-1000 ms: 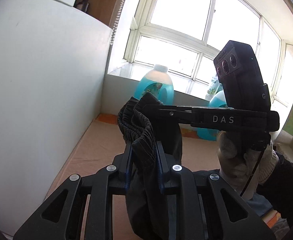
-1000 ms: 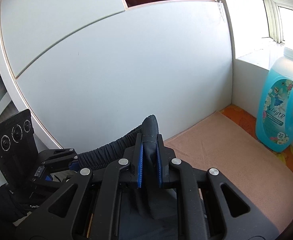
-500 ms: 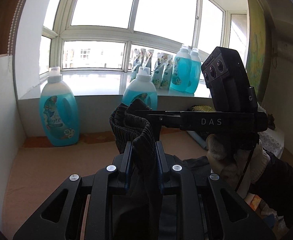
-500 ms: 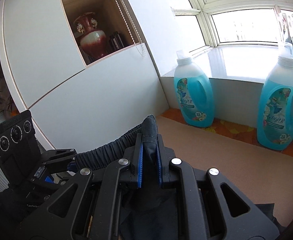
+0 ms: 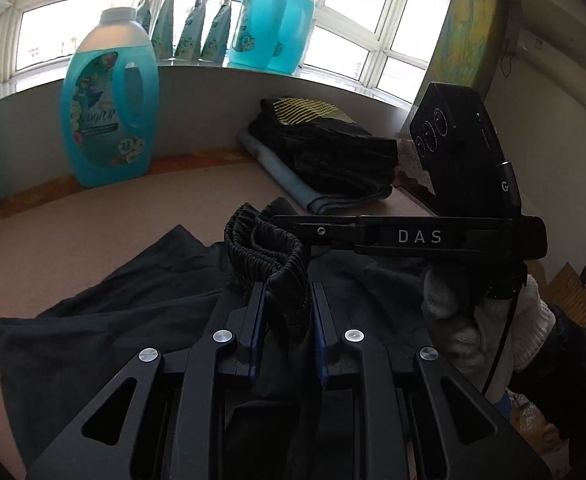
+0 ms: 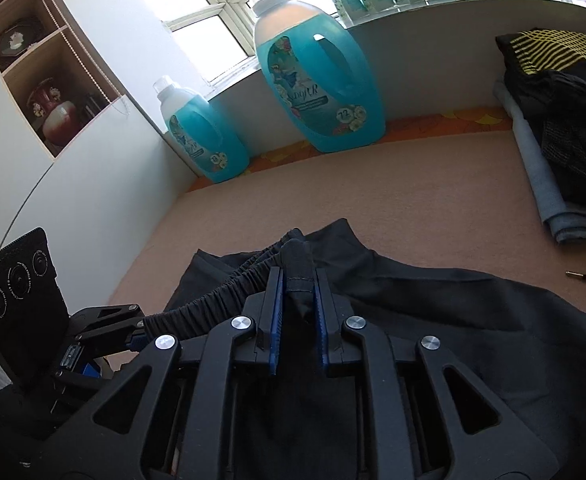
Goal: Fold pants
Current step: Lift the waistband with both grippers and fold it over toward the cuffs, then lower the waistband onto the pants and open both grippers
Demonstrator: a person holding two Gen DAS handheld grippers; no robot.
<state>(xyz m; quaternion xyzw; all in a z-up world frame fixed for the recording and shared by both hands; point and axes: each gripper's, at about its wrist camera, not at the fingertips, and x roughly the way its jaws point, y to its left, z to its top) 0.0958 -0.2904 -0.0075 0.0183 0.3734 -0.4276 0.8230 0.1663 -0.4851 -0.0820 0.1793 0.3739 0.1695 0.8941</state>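
On a tan-covered bench (image 6: 433,184) below a bay window, a pair of black pants (image 6: 473,320) lies partly spread, its gathered elastic waistband (image 5: 267,258) lifted off the cloth by two handheld grippers. At far left in the right wrist view, a wall cabinet (image 6: 49,84) holds a red vase (image 6: 55,116) in an open shelf. Next come two blue detergent bottles, a smaller one (image 6: 201,136) in the corner and a larger one (image 6: 313,76) beside it, both standing against the low wall under the sill. The left gripper (image 5: 287,312) has its blue-padded fingers (image 5: 255,320) clamped on a bunched fold of the waistband, and the pant fabric trails down onto the bench toward the left. The right gripper (image 6: 296,312) pinches the other end of the waistband, fingers (image 6: 276,316) pressed together on the cloth; the elastic band runs leftward from it to the other tool. A white-gloved right hand (image 5: 481,328) grips that tool's handle. At far right, a stack of folded dark clothes (image 5: 325,152) rests on a grey-blue folded garment (image 6: 549,192), well apart from the pants.
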